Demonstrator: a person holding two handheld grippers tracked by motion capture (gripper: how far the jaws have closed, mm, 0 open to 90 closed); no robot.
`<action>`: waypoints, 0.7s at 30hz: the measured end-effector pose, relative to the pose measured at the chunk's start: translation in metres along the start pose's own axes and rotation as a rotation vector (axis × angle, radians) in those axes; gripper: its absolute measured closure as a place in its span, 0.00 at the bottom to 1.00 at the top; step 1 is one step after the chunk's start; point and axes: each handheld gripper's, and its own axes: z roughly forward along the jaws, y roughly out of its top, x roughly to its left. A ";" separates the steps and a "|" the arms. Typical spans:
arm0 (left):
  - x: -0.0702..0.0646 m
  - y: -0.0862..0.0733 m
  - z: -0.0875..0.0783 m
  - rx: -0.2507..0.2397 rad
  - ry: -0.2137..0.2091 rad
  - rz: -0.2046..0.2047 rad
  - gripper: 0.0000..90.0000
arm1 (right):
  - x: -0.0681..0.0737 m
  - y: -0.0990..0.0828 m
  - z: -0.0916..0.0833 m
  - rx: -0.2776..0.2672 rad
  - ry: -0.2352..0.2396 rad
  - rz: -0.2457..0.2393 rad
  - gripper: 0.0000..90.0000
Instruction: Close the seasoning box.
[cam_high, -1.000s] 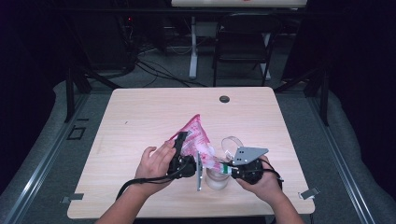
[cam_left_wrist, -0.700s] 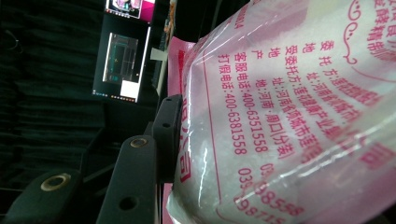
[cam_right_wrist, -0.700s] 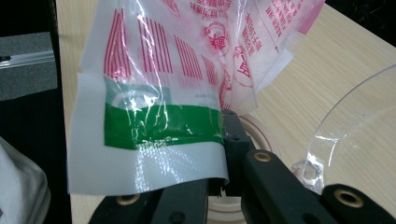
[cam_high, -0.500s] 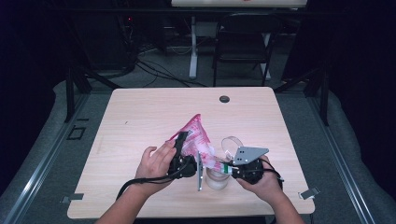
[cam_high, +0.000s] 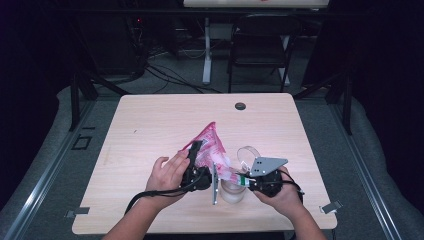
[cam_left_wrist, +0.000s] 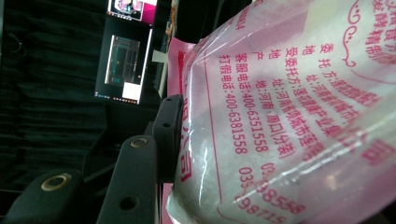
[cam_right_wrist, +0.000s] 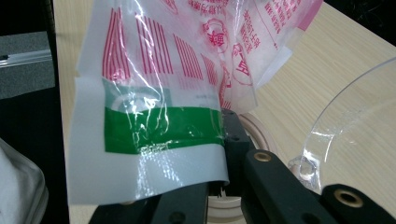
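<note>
Two hand-held grippers, left (cam_high: 196, 161) and right (cam_high: 239, 179), grip one pink bag (cam_high: 210, 146).

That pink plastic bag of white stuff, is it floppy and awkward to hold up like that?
Probably floppy: the pink bag sags and creases between the left tool and right tool. Its film looks glossy, so likely slippery. The white grains bulge inside, suggesting some weight.
</note>
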 end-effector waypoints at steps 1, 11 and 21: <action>0.000 0.000 0.000 0.004 -0.002 0.001 0.68 | 0.000 0.000 0.000 -0.001 0.003 0.002 1.00; 0.000 0.002 0.000 -0.003 0.000 -0.001 0.68 | -0.001 -0.001 -0.001 0.001 0.001 0.003 1.00; 0.001 0.005 -0.001 -0.012 0.010 0.002 0.68 | -0.002 -0.002 -0.001 0.004 -0.005 0.001 1.00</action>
